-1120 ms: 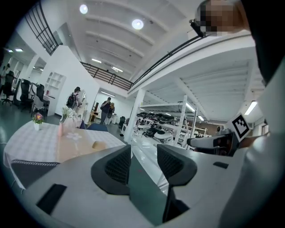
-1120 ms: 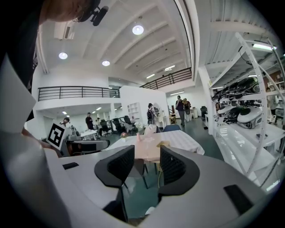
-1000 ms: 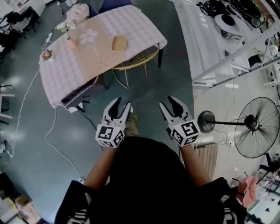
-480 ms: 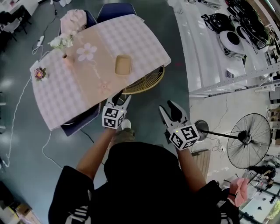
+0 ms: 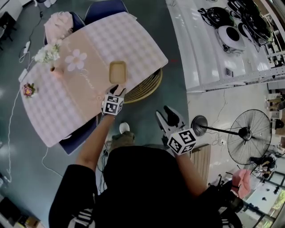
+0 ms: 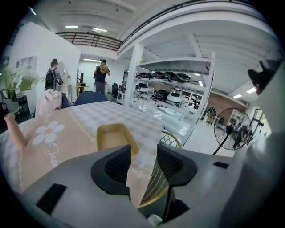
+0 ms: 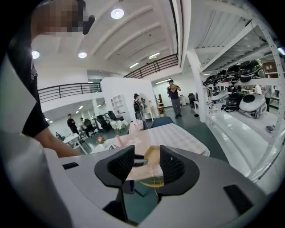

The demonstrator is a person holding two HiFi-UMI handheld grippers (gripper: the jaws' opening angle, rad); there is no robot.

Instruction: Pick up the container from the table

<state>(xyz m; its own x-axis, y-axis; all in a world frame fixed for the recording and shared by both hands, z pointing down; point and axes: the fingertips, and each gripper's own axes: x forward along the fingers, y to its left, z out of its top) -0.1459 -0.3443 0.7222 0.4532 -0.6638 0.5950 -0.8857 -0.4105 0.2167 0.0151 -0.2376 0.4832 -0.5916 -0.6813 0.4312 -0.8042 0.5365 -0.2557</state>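
Note:
The container (image 5: 117,72) is a shallow yellow-tan tray lying on the tan runner of a checked table (image 5: 138,42). In the head view my left gripper (image 5: 116,91) is stretched out over the table's near edge, just short of the container, with its jaws open. The left gripper view has the container (image 6: 115,136) a little ahead and left of the open left gripper (image 6: 143,156). My right gripper (image 5: 167,116) hangs back over the floor, open and holding nothing. Through the open right gripper (image 7: 144,162) the table and the container (image 7: 152,154) show farther off.
A pink vase with white flowers (image 5: 52,57) and a small flower posy (image 5: 29,90) stand at the table's left. A wicker chair (image 5: 144,87) is tucked under the near edge, blue chairs (image 5: 104,6) at the far side. A standing fan (image 5: 249,133) and white shelving (image 5: 209,49) lie right.
I have walked up to the table. My left gripper has reached forward from over the floor to the table's edge beside the container. The right gripper has stayed low, still open.

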